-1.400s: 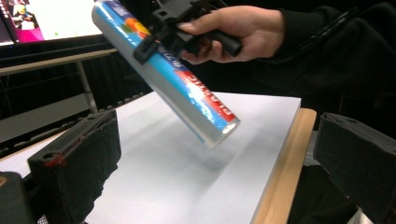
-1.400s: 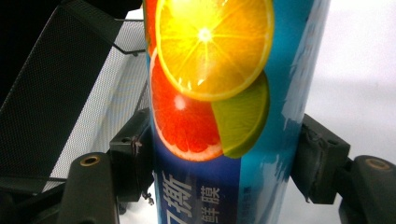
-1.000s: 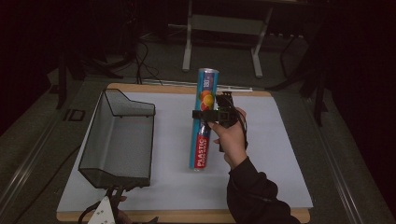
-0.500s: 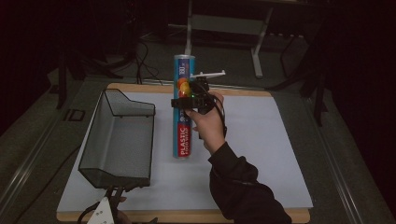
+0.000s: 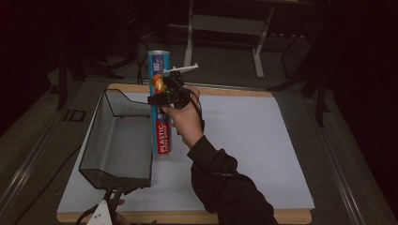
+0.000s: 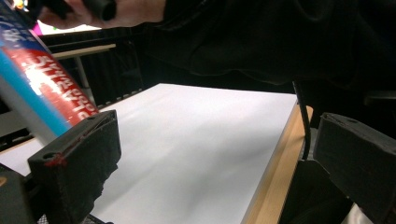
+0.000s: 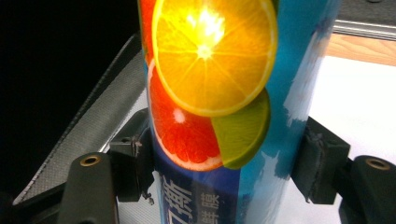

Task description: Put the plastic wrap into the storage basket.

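Your right tool (image 5: 165,96) is pinching the tube (image 5: 160,103) of plastic wrap: in the right gripper view a black pad (image 7: 135,158) presses on each side of the tube, just below the printed orange, grapefruit and lime slices. In the high view your right hand (image 5: 184,119) holds it lifted off the desk (image 5: 253,140), the tube standing lengthwise with its far end up past the desk's far edge and its near, red-labelled end hanging low beside the basket (image 5: 117,140). The tube sits just along the basket's right wall, over the left half of the desk; whether it touches the mesh rim you cannot tell from here. The basket itself lies along the left edge of the desk, dark wire mesh, open side up, with nothing in it. Your left tool (image 6: 210,177) waits at the near left corner, its jaws spread wide with only the white desk surface between them; in the left gripper view the tube's red label shows beyond the left jaw, and your dark sleeve (image 6: 261,42) crosses above.
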A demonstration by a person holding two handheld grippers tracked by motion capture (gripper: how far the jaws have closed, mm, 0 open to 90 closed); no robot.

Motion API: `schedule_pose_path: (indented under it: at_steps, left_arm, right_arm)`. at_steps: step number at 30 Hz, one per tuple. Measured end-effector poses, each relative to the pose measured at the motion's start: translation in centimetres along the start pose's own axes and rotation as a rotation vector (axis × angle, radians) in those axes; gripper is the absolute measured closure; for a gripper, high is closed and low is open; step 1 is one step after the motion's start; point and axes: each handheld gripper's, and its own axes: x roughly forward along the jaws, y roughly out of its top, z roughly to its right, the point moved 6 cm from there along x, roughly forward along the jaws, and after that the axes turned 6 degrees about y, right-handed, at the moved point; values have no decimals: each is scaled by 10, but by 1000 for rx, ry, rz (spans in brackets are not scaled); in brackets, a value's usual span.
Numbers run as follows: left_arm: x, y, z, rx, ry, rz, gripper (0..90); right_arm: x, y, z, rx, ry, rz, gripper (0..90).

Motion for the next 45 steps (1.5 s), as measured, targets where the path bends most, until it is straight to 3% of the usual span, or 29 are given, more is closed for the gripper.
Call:
schedule_pose_path:
  at_steps: [14, 17, 18, 22, 24, 28, 29, 34, 45]
  left_arm:
    - [-5, -1, 0, -3, 18, 2, 16]
    - [-6, 0, 0, -1, 23, 3, 16]
    - [-6, -1, 0, 0, 23, 1, 17]
    - [-6, -1, 0, -2, 22, -2, 17]
    - [-7, -2, 0, 2, 23, -3, 17]
    - [-8, -2, -1, 1, 24, -3, 17]
    - [-8, -2, -1, 1, 24, -3, 17]
    - [-8, -2, 0, 1, 23, -6, 17]
    - [-7, -2, 0, 4, 24, -7, 17]
  right_arm:
    - [34, 9, -46, -51, 45, -38, 318]
    - [35, 9, -48, -54, 46, -39, 318]
    - [42, 9, -57, -67, 58, -44, 318]
    - [48, 8, -61, -69, 65, -53, 318]
    - [60, 4, -65, -71, 65, -62, 318]
    - [72, -2, -66, -78, 45, -79, 318]
    - [82, -9, -64, -66, 27, -106, 318]
    - [97, -21, -58, -55, -15, -150, 318]
    - [102, -45, -49, -27, -39, -221, 318]
